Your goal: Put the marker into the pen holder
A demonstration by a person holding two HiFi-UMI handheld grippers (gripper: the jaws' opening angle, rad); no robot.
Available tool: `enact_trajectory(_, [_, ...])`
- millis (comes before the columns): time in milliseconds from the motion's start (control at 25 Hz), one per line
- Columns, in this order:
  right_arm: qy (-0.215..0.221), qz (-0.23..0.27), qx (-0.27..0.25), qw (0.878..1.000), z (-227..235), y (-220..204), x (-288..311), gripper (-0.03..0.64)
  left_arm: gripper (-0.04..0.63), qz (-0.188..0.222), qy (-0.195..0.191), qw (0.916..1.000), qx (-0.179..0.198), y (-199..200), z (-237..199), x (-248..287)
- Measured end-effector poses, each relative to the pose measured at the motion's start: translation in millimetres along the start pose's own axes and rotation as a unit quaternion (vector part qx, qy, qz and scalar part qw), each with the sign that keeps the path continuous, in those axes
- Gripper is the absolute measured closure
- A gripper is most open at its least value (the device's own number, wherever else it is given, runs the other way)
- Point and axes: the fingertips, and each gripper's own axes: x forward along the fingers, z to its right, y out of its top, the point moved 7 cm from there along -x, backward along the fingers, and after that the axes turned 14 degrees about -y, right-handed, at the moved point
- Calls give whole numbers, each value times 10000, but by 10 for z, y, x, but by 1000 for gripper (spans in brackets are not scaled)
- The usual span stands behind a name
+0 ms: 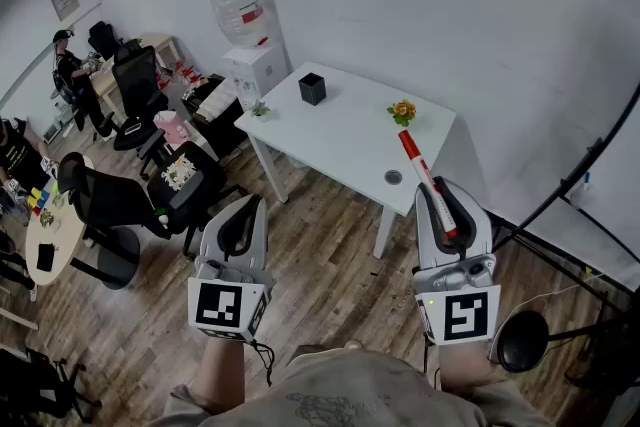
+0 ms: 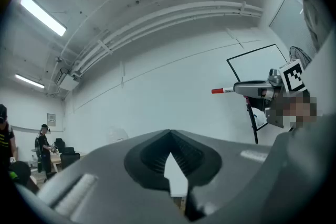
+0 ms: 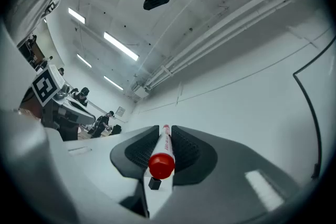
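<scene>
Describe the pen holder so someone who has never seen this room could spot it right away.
Find the white table beside the water cooler. At its cooler end, near the far edge, stands the pen holder. It is the only black, boxy thing there; its neighbours are a small green plant and an orange flower.

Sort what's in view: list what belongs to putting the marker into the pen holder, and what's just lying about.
For the job:
- marker, clamped in the right gripper
- black pen holder, standing on the white table

Lying about:
- yellow flowers and small green plant on the table
- water dispenser
- office chairs
- left gripper, shut and empty
</scene>
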Motion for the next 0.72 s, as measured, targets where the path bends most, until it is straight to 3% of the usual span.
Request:
enact_trajectory(400, [-149, -80, 295, 9994, 115, -34, 10, 517, 595, -55, -76, 9999, -68, 7, -4, 34])
enact_trajectory(720, [317, -424, 431, 9977, -4, -204, 16, 515, 595, -233, -49, 9996, -169, -73, 19, 46])
